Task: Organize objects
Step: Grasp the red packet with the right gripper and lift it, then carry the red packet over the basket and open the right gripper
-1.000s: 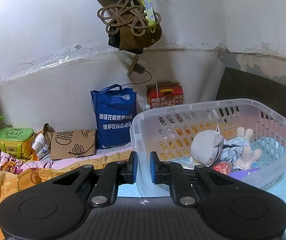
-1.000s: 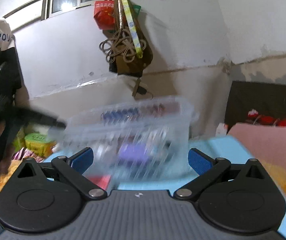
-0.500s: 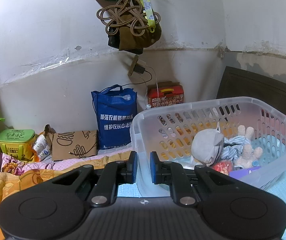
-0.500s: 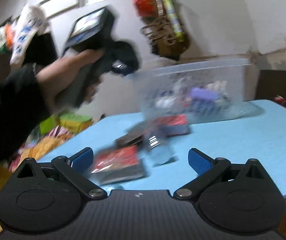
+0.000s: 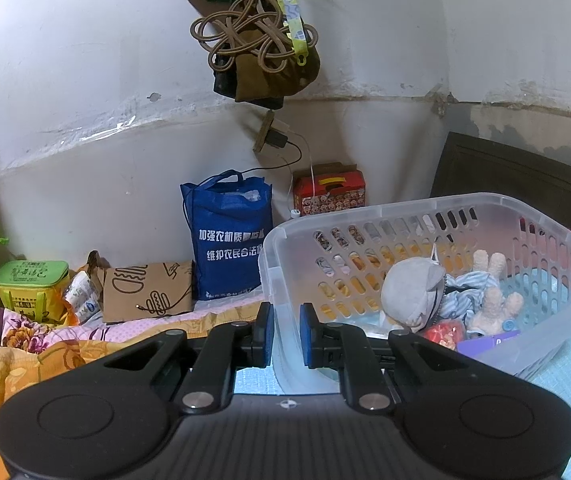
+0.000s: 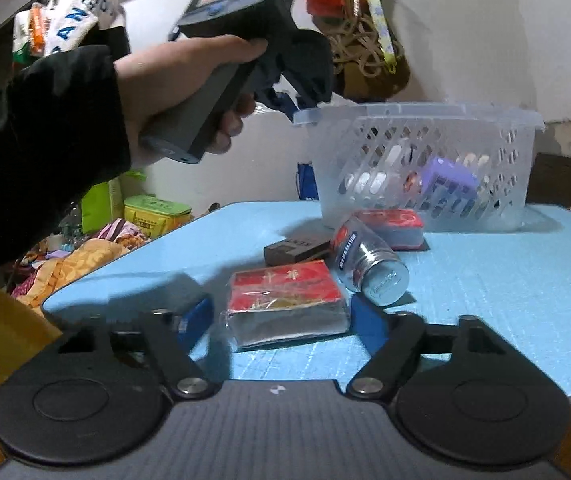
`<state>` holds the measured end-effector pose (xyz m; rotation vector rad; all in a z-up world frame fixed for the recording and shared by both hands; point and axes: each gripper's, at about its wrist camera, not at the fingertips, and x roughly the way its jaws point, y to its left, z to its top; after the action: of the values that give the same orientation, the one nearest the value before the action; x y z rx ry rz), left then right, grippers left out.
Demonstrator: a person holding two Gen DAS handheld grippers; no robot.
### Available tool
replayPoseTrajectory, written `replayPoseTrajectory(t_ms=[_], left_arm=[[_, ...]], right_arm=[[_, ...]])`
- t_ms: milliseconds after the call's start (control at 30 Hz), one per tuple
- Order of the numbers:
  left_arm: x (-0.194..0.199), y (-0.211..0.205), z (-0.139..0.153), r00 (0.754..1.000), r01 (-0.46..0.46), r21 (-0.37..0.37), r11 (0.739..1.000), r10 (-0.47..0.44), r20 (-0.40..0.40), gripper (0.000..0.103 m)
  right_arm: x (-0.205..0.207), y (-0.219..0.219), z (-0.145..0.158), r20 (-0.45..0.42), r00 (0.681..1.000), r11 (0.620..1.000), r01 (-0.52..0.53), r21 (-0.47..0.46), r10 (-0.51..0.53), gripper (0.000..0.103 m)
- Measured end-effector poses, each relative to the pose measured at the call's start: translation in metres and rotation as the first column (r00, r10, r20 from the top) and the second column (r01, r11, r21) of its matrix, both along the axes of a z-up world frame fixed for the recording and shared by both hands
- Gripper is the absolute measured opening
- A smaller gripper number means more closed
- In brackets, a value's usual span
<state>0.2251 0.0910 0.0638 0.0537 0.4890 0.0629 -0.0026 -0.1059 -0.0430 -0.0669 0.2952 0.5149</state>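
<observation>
The red packet (image 6: 285,300) is lying near the near edge of the blue counter (image 6: 505,280), between the right tongs (image 6: 277,316), which have just been closing around it; whether the pads are touching is unclear. A silver can (image 6: 369,268) is lying just beside it on the right. Farther off, the left tongs (image 5: 285,334) are clenching the near-left rim of the clear basket (image 5: 485,204).

The right gripper (image 6: 279,316) has just been closing around a red packet (image 6: 285,298) on the blue table (image 6: 505,280), beside a tipped jar (image 6: 369,266).
</observation>
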Motion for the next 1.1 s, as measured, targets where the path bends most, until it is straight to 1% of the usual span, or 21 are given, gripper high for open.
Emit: replayPoseTrajectory(t_ms=[100,167,300,367,500,667,767,833,933,1000,1100], left_arm=[[0.000,0.000,0.000,1.000,0.000,0.000,1.000,0.000,0.000,0.017],[0.001,0.000,0.000,1.000,0.000,-0.001,1.000,0.000,0.000,0.017],[0.001,-0.001,0.000,1.000,0.001,-0.001,1.000,-0.001,0.000,0.018],[0.001,-0.001,0.000,1.000,0.000,-0.001,1.000,0.000,0.000,0.018],[0.001,-0.001,0.000,1.000,0.001,-0.001,1.000,-0.001,0.000,0.018],[0.001,-0.001,0.001,1.000,-0.001,0.005,1.000,0.001,0.000,0.017],[0.001,-0.001,0.001,1.000,-0.002,0.008,1.000,0.002,0.000,0.017],[0.001,-0.001,0.001,1.000,-0.002,0.008,1.000,0.002,0.000,0.017],[0.001,-0.001,0.002,1.000,-0.001,0.003,1.000,0.001,-0.002,0.017],[0.001,-0.001,0.001,1.000,-0.001,0.002,1.000,0.001,-0.002,0.017],[0.001,-0.001,0.002,1.000,-0.001,0.000,1.000,0.001,-0.002,0.017]], right_arm=[[-0.003,-0.007,0.001,0.003,1.000,1.000,-0.024,0.012,0.024,0.066],[-0.006,-0.014,0.005,0.018,1.000,1.000,-0.022,0.020,0.021,0.066],[-0.013,-0.039,0.024,0.069,0.998,0.998,-0.009,0.070,0.005,0.066],[-0.015,-0.053,0.037,0.100,0.995,0.994,0.008,0.105,-0.019,0.066],[-0.016,-0.073,0.056,0.167,0.981,0.990,0.085,0.114,-0.103,0.066],[0.003,-0.097,0.064,0.176,0.968,0.980,0.160,0.116,-0.178,0.066],[0.014,-0.110,0.069,0.167,0.964,0.975,0.191,0.115,-0.208,0.066],[0.023,-0.118,0.075,0.157,0.965,0.974,0.192,0.119,-0.210,0.066],[0.038,-0.125,0.089,0.165,0.966,0.977,0.180,0.118,-0.198,0.066],[0.047,-0.129,0.099,0.168,0.968,0.978,0.167,0.129,-0.187,0.066],[0.068,-0.135,0.113,0.145,0.975,0.976,0.147,0.161,-0.171,0.066]])
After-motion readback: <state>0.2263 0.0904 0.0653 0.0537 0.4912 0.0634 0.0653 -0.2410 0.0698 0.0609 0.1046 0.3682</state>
